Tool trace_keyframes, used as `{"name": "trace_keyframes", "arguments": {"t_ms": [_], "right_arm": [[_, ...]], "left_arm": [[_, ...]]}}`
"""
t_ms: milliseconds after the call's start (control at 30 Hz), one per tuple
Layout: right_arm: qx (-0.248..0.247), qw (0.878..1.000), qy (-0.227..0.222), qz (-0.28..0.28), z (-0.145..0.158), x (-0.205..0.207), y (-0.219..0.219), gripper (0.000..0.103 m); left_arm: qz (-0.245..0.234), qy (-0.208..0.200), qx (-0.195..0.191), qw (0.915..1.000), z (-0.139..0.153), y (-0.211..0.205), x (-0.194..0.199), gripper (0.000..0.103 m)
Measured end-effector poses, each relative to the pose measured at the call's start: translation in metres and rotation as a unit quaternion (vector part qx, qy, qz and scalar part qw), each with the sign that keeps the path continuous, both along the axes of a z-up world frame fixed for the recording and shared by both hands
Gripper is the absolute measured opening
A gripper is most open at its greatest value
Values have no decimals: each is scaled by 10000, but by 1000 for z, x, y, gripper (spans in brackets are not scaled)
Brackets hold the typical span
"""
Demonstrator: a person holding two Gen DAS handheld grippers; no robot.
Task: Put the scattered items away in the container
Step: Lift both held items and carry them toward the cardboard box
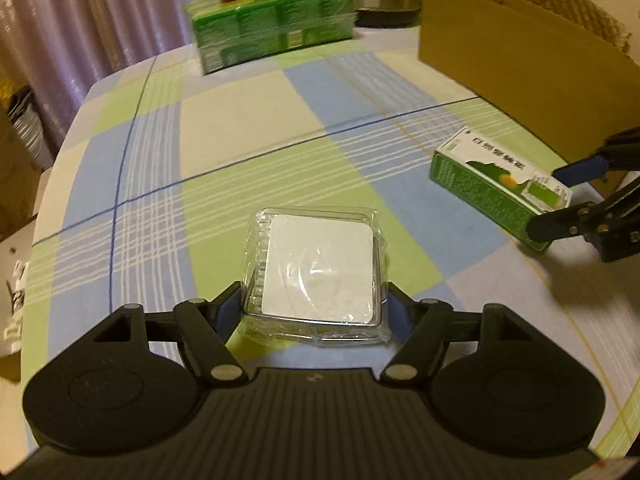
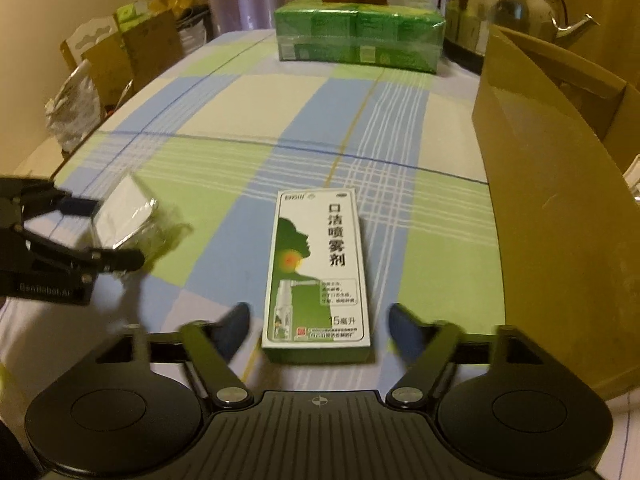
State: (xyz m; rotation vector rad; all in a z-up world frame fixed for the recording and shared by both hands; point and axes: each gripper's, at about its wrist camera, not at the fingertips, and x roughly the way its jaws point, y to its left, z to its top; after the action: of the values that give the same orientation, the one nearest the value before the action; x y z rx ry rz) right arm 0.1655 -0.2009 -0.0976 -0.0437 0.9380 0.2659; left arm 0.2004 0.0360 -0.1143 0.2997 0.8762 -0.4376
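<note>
While clear case (image 1: 318,276) fills left fingers (image 1: 229,312) — gripped.

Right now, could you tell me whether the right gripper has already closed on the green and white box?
No, the right gripper is open, its fingers apart from the green and white box on either side.

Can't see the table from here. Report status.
Left gripper fingers against clear plastic case, apparently shut on it. Right gripper open, straddling spray box. Cardboard box at right. Path clear.
</note>
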Motion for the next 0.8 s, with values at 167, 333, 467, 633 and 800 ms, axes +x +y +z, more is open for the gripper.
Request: {"name": "trace_keyframes", "arguments": {"t_ms": [167,333,467,633,800], "right_arm": [[147,9999,44,4,-2,3,0,79],[188,9998,98,-35,-7,6,-2,80],[189,9998,79,-51,-7,5,-3,81],[215,9997,58,-86,-8,6,-3,82],[218,9996,-25,-147,-8,6,-2,82]], "left_arm": [[89,45,-7,10000,0,0,-2,73],[82,52,-24,9999,0,-1,-3,79],[65,28,-15,10000,0,-1,-2,85],[84,29,-29,10000,0,-1,3,88],[58,86,-54,9999,0,-4,5,83]]}}
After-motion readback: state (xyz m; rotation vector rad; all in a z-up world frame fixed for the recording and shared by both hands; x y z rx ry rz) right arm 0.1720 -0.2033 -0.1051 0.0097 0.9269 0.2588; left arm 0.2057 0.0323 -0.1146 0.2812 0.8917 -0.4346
